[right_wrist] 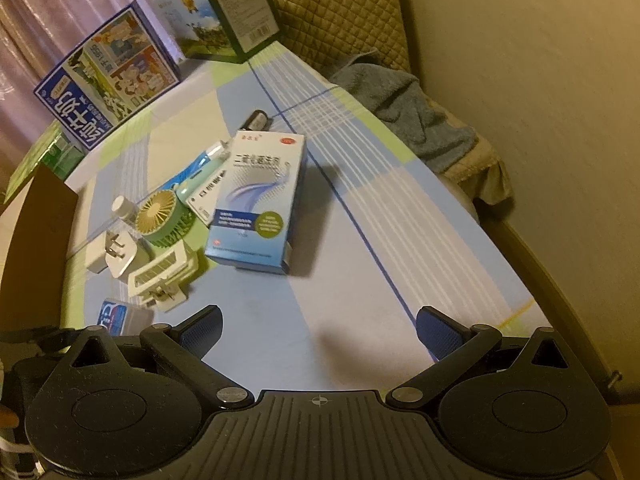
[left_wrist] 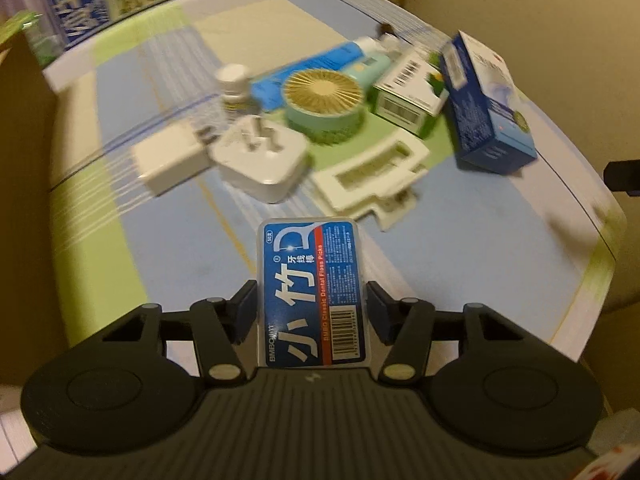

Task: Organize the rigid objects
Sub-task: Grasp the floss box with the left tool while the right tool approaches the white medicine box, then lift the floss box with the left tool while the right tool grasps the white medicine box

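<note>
My left gripper [left_wrist: 311, 302] is shut on a blue dental floss pick box [left_wrist: 314, 292] and holds it above the table; the box also shows in the right wrist view [right_wrist: 116, 316]. Ahead lie white plug adapters [left_wrist: 262, 162], a white clip [left_wrist: 374, 176], a green round fan [left_wrist: 324, 104], a small white bottle [left_wrist: 234, 84], a green-white carton [left_wrist: 408, 96], a blue tube [left_wrist: 312, 66] and a blue medicine box [left_wrist: 486, 104]. My right gripper [right_wrist: 318, 330] is open and empty over bare tablecloth, near the medicine box [right_wrist: 258, 200].
Large milk cartons [right_wrist: 108, 76] and a green-sided box [right_wrist: 224, 12] stand at the table's back. A brown cardboard box [right_wrist: 36, 236] stands at the left edge. A grey towel [right_wrist: 408, 112] lies on the seat to the right. A dark cylinder [right_wrist: 258, 120] lies behind the medicine box.
</note>
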`<state>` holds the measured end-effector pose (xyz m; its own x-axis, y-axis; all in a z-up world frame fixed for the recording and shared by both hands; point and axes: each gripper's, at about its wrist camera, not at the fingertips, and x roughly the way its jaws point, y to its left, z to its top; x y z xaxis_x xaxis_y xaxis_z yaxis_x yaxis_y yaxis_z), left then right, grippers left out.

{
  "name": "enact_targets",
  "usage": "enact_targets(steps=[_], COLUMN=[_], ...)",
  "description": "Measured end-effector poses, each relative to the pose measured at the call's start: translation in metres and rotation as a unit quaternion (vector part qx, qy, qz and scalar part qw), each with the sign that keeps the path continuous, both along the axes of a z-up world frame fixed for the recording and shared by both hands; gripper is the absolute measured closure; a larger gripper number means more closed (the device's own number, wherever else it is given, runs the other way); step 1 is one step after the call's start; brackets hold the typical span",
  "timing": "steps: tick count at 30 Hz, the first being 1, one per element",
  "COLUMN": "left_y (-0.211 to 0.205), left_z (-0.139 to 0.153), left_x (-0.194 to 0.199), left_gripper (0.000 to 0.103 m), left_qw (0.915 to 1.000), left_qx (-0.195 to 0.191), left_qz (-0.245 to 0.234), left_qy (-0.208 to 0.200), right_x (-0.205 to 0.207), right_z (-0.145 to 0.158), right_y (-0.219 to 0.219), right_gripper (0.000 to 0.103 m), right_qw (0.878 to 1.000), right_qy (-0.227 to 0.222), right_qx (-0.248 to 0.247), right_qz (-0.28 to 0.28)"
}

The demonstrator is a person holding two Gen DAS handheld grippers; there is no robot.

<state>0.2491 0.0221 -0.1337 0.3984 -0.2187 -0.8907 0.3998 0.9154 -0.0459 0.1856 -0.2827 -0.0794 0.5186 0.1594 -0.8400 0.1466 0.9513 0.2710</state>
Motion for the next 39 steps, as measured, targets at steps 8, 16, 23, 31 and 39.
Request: enact_targets(steps=[8, 16, 23, 31, 39], left_y=[0.044, 0.075, 0.086, 0.093, 0.104], left_z=[0.022, 0.054, 0.066, 0.070, 0.099], left_x=[0.000, 0.015, 0.018, 0.022, 0.024], left_gripper=[0.050, 0.050, 0.050, 0.050, 0.050], left_qw=[0.9942, 0.9851, 0.9816, 0.9807, 0.9769], left_qx=[0.003, -0.006, -0.004, -0.014, -0.037], left_qz=[0.101, 0.156, 0.172, 0.176, 0.179], left_qy=[-0.037, -0.073, -0.084, -0.085, -0.110], right_x=[0.033, 0.084, 0.112, 0.114, 0.106], right_z=[-0.002, -0.014, -0.033, -0.033, 0.036], right_y=[0.021, 0.030, 0.030, 0.026, 0.067], right_gripper=[0.002, 0.008, 0.014, 0.038, 0.039], right_qw=[0.999, 0.998, 0.999, 0.999, 0.995], right_qy=[-0.026, -0.051, -0.034, -0.034, -0.082], right_qx=[-0.006, -0.013, -0.016, -0.005, 0.004], right_qz=[0.037, 0.034, 0.018, 0.010, 0.054])
